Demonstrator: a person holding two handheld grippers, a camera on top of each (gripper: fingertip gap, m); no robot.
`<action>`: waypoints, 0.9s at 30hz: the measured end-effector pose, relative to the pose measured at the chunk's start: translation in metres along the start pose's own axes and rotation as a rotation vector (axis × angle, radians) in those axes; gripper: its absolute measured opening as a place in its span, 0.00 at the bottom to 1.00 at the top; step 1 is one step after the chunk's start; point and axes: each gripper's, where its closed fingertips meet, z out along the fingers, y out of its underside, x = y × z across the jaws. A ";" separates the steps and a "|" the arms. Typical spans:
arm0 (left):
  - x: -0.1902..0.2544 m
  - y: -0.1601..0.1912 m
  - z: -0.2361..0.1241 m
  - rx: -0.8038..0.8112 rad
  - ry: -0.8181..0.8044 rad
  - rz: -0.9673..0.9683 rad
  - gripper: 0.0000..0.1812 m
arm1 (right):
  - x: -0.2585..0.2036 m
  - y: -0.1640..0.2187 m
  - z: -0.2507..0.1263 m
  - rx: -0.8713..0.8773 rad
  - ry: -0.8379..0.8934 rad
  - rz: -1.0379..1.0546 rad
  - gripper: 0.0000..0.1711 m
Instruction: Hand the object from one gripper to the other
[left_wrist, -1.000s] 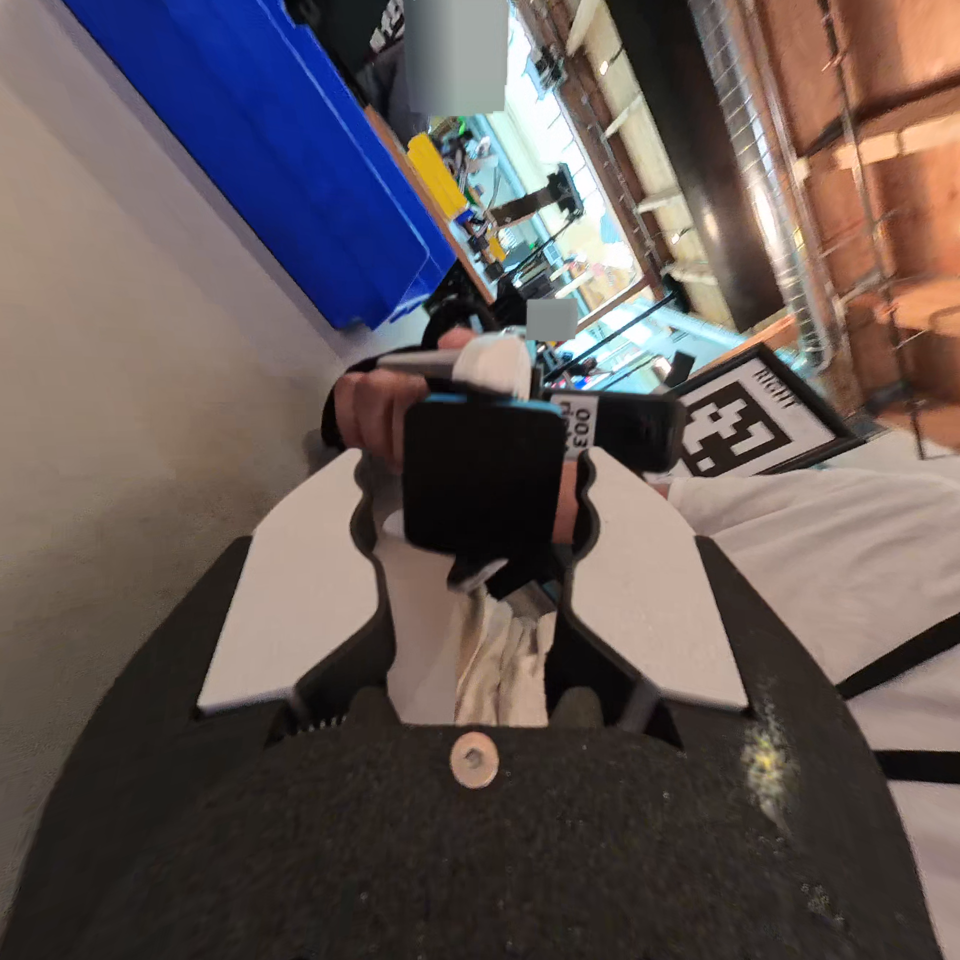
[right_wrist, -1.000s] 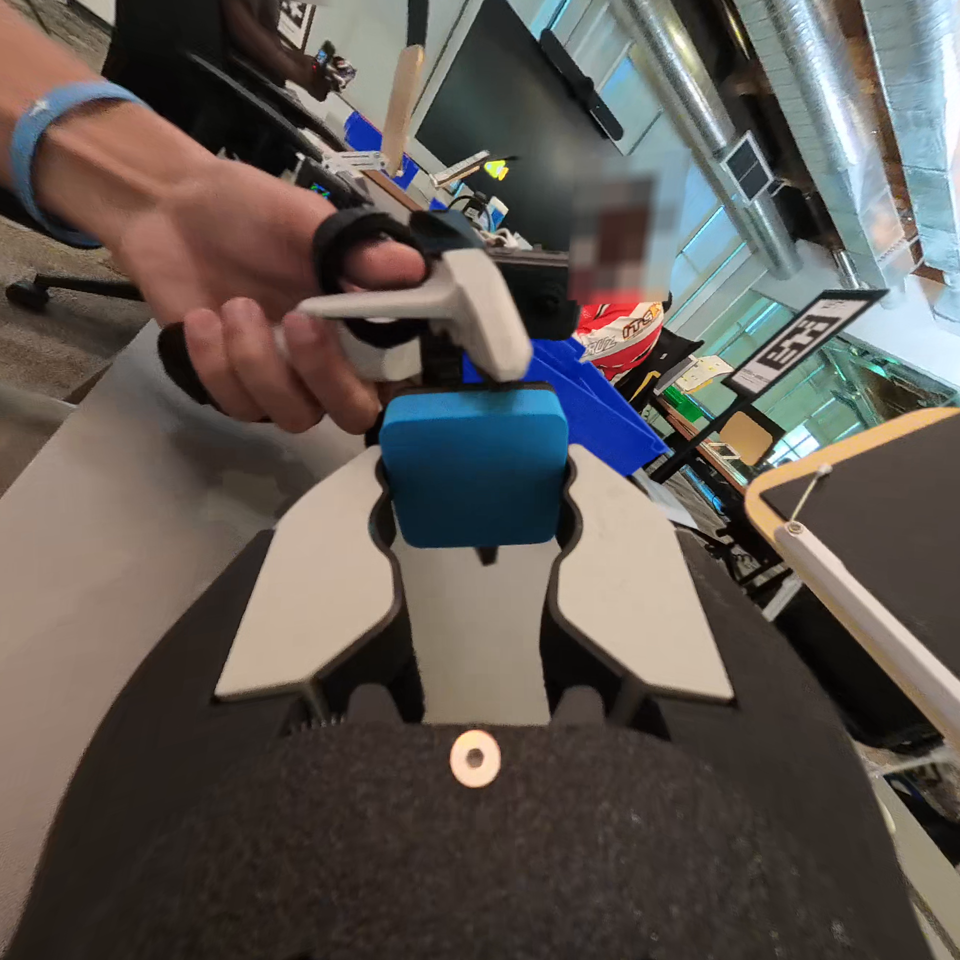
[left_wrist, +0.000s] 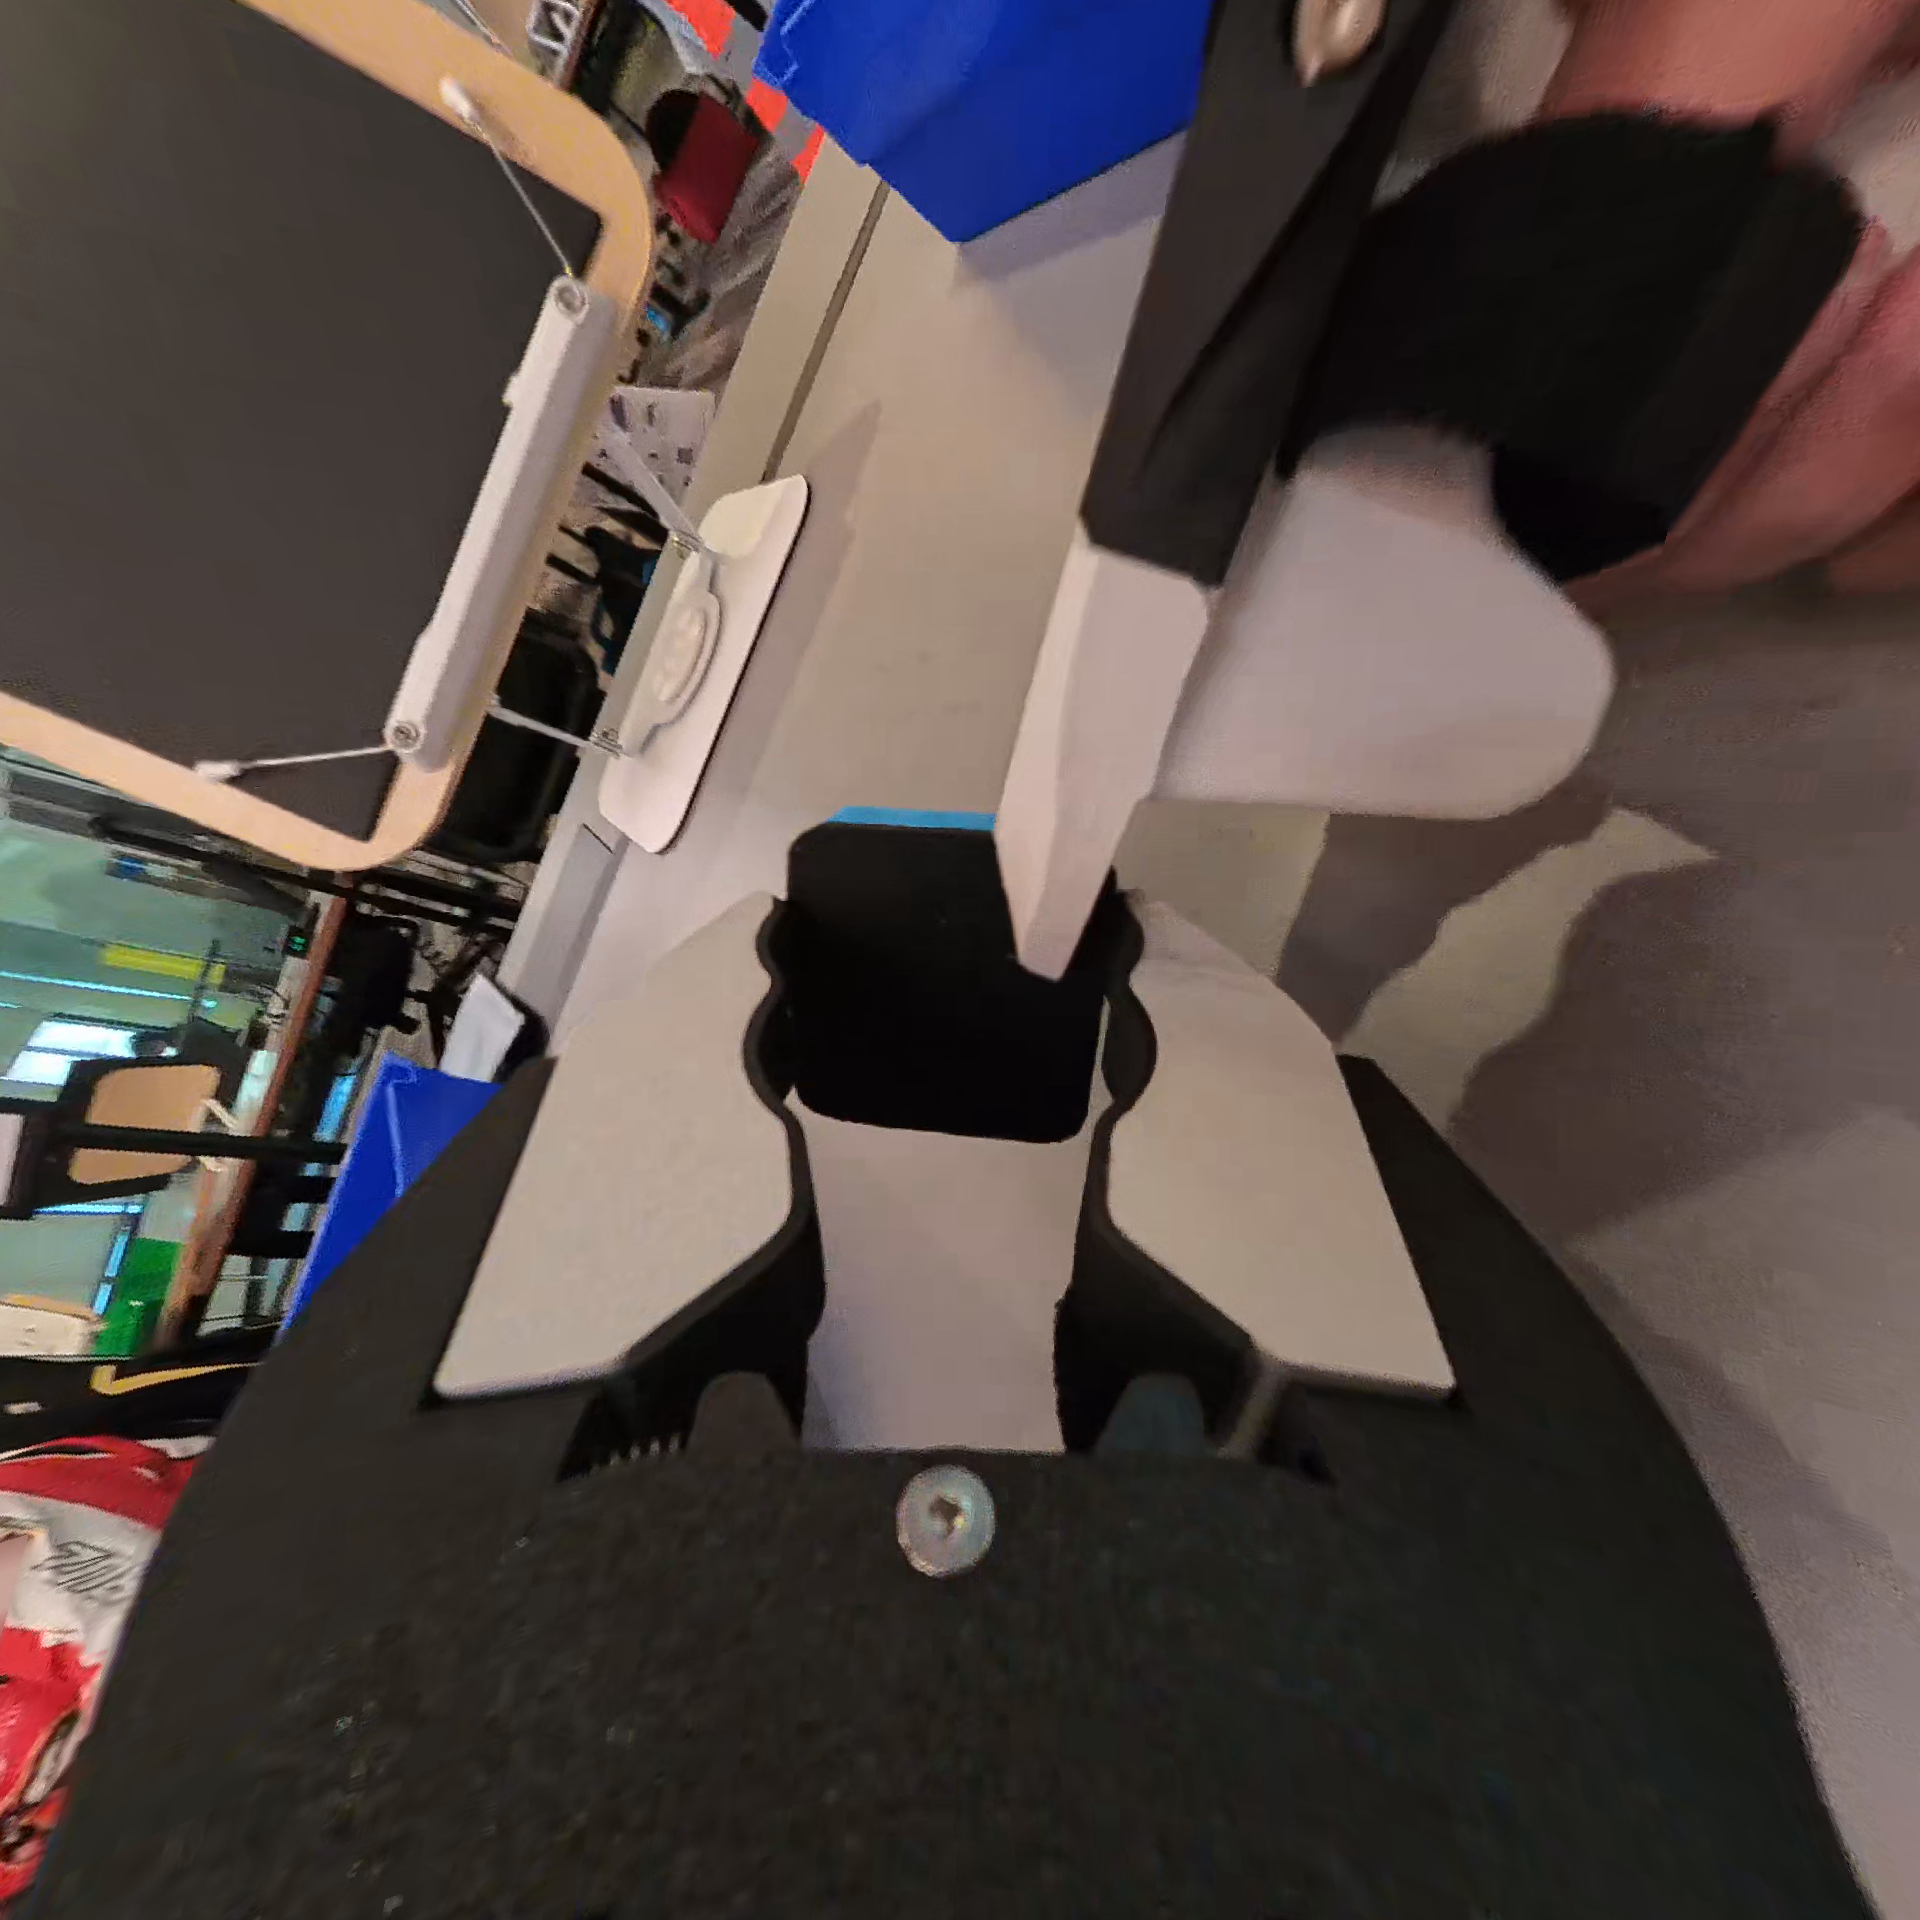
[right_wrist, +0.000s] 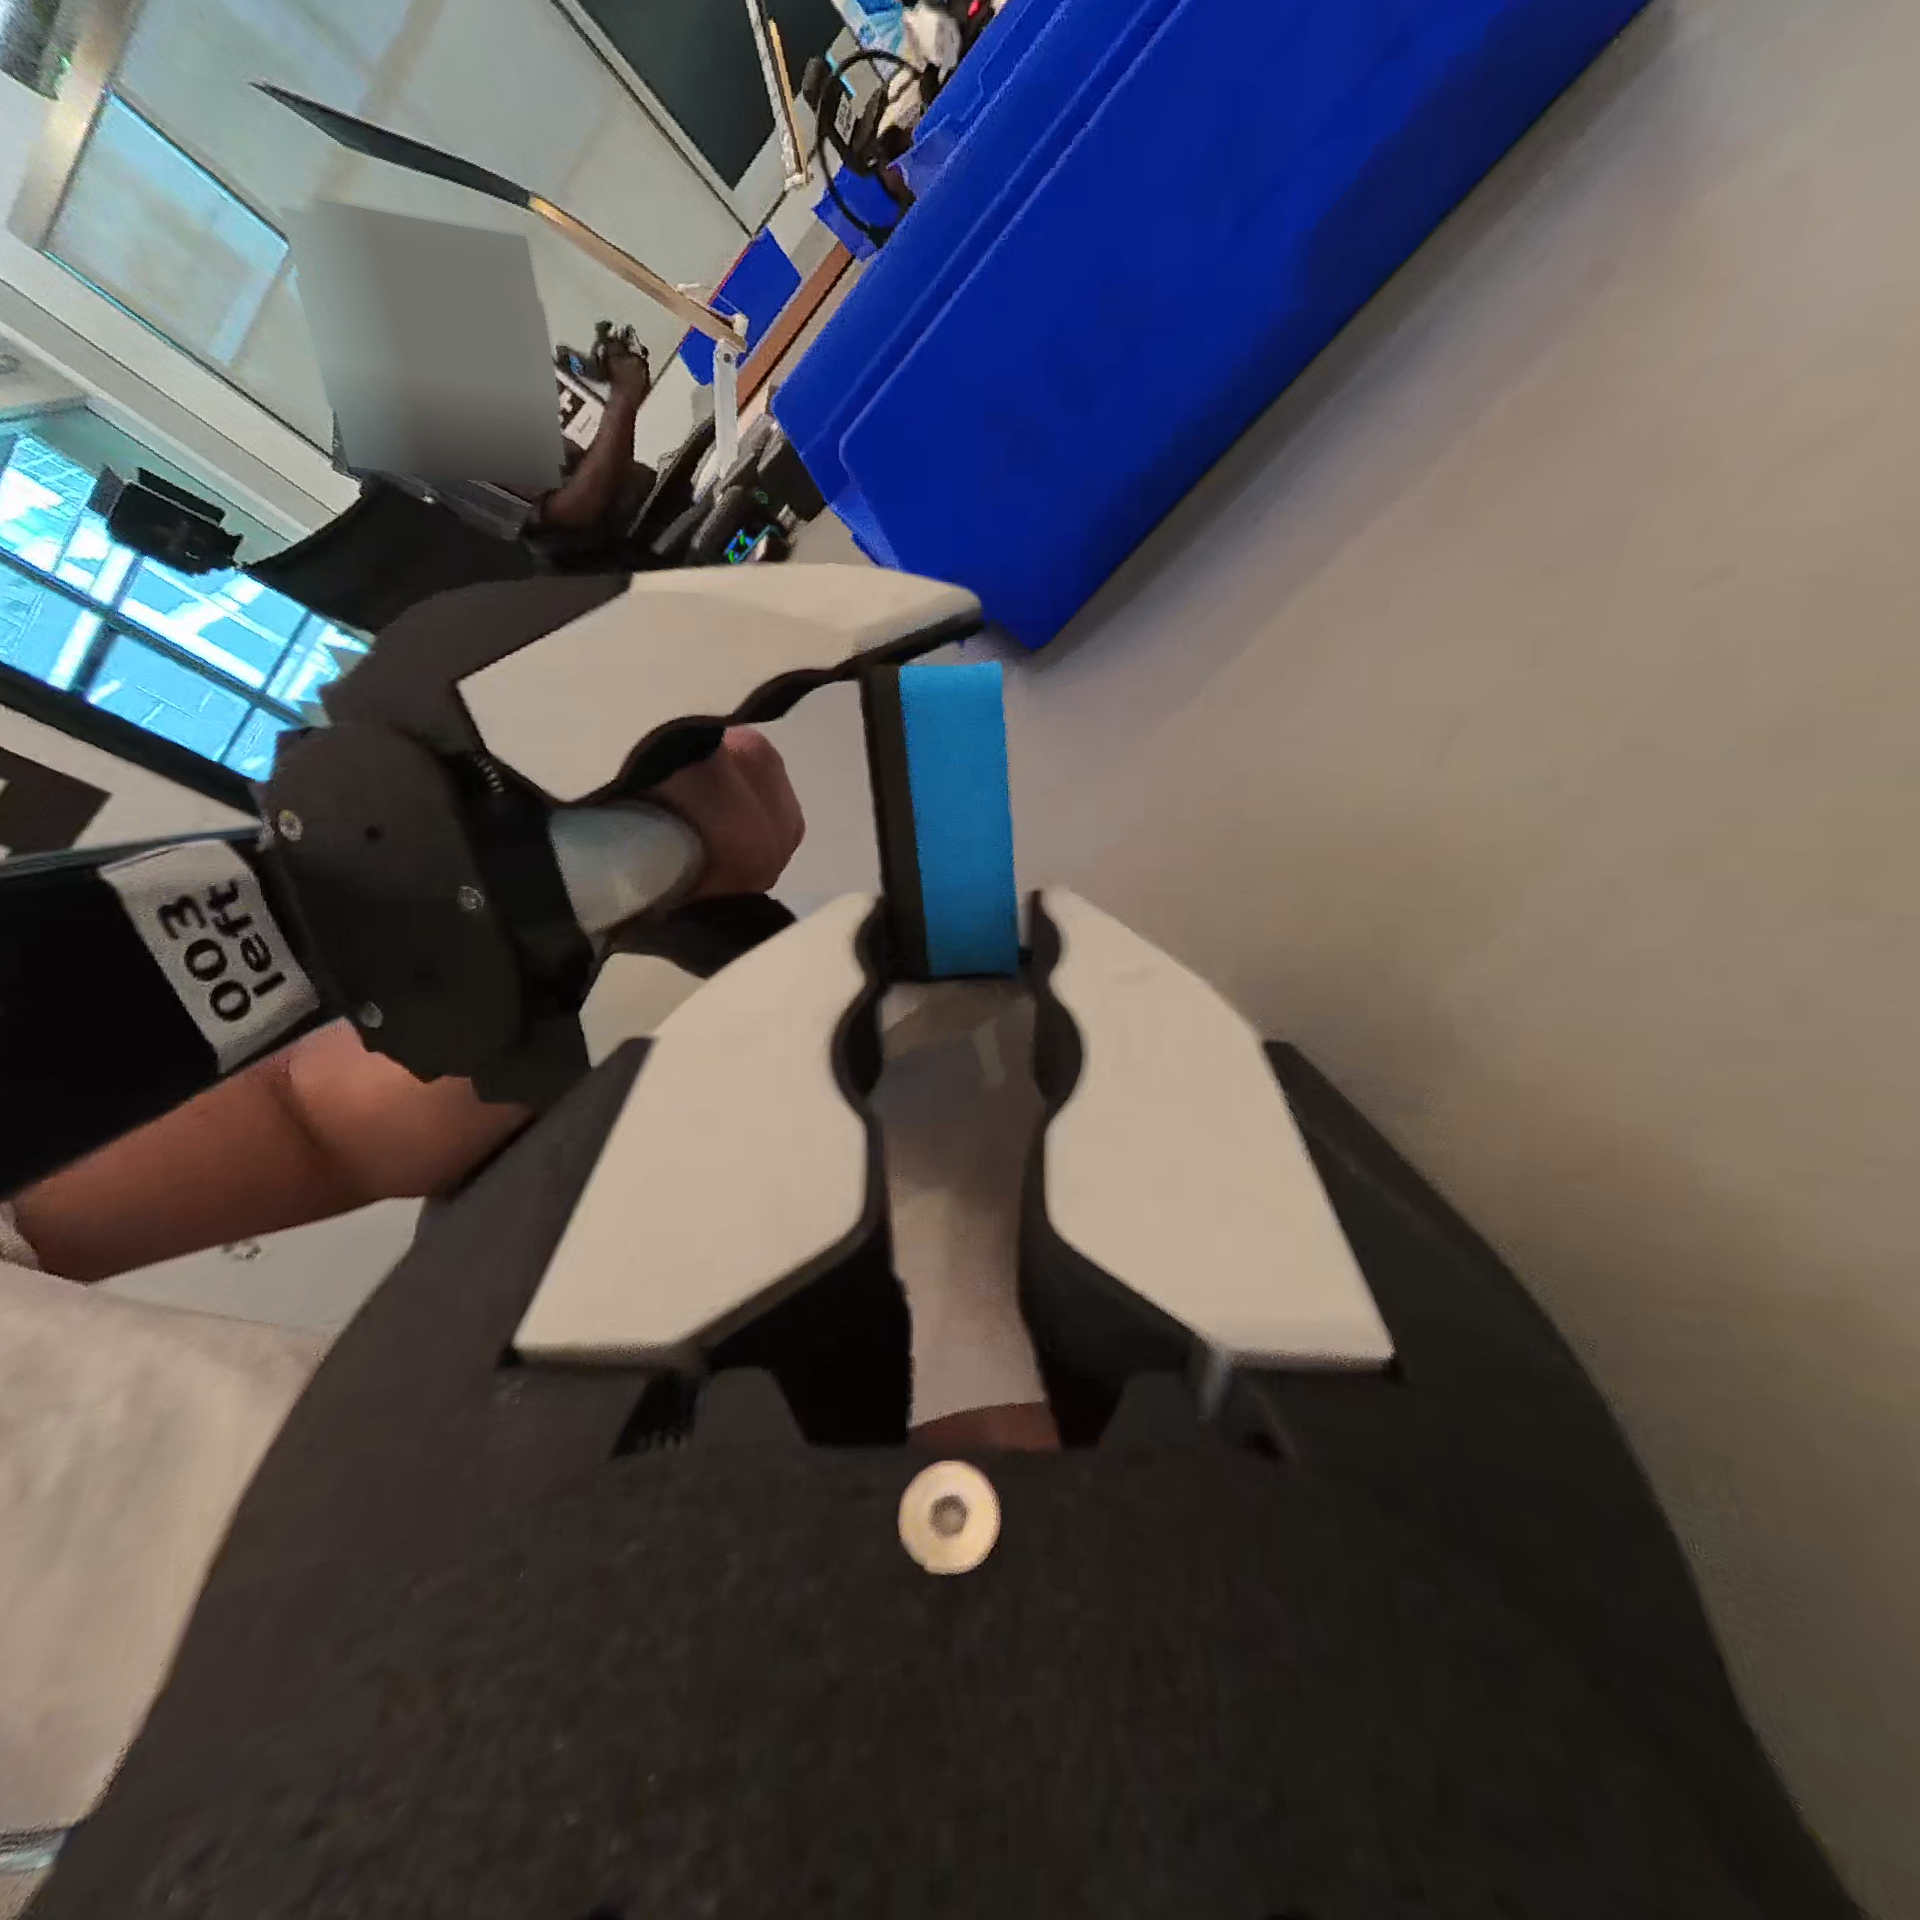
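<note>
We see blue bins (right_wrist: 1091, 343) along the far edge of the pale tabletop (right_wrist: 1558, 727); beyond that edge we make out a black board with a light wooden rim (left_wrist: 249, 416); windows (right_wrist: 135, 623) glow behind.

— What sort of place have you got yourself in?

— You're in an open-plan office that doubles as a robotics lab. Take the blue bins (right_wrist: 1122, 343) on your grey table (right_wrist: 1558, 727) as the landmark: just beyond them a desk is crowded with cables and gadgets.

— And farther behind the bins?

— Big windows (right_wrist: 125, 634), a dark wall screen (right_wrist: 686, 83), a person seated at a desk, and black boards with pale wooden rims (left_wrist: 260, 416) on stands.
</note>
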 end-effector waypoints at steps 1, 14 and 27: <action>0.000 0.000 0.000 -0.008 -0.007 0.011 0.31 | 0.001 0.001 0.000 -0.009 -0.004 -0.003 0.13; -0.013 -0.020 -0.016 0.250 0.247 -0.650 0.32 | 0.008 -0.032 -0.034 0.151 -0.183 0.047 0.13; -0.035 -0.043 -0.041 0.632 0.779 -1.394 0.24 | -0.040 -0.032 -0.029 0.193 -0.422 0.036 0.13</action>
